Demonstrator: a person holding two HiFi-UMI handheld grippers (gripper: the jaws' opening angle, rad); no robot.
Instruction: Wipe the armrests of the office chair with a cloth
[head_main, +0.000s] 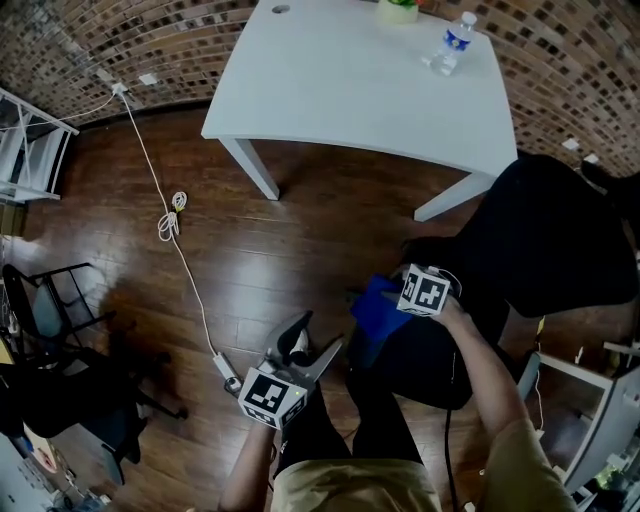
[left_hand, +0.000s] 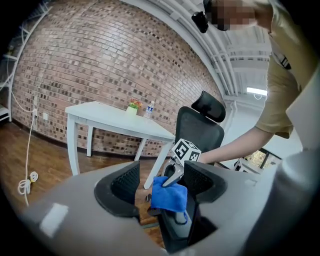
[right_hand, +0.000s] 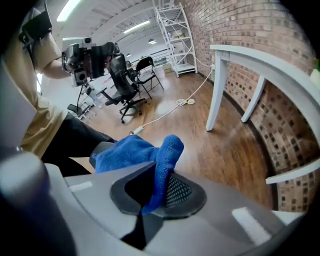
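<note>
The step in hand is judged to be the wiping of the first armrest. The blue cloth (right_hand: 131, 152) is pinched in the right tongs (right_hand: 157, 192), whose two jaws are pressed together on a folded edge of it, and the rest of the cloth hangs out in front of them. In the left gripper view the cloth is seen lying on the front end of a dark armrest (left_hand: 174, 224), with the right tongs just above it. It seems to touch the armrest pad, but how firmly it is pressed down cannot be told from these views.

The left tongs (head_main: 315, 338) are spread and nothing is held between them. They are held low and apart from the office chair (head_main: 545, 235), with the wooden floor under them.

For the next move, it is judged that the cloth must be drawn along the length of the armrest with light pressure downward, so that the whole pad is covered. The second armrest is not clearly seen and is taken as not yet wiped.

The cloth looks soft and thick, of a strong blue colour, and it is bunched, not spread flat.
</note>
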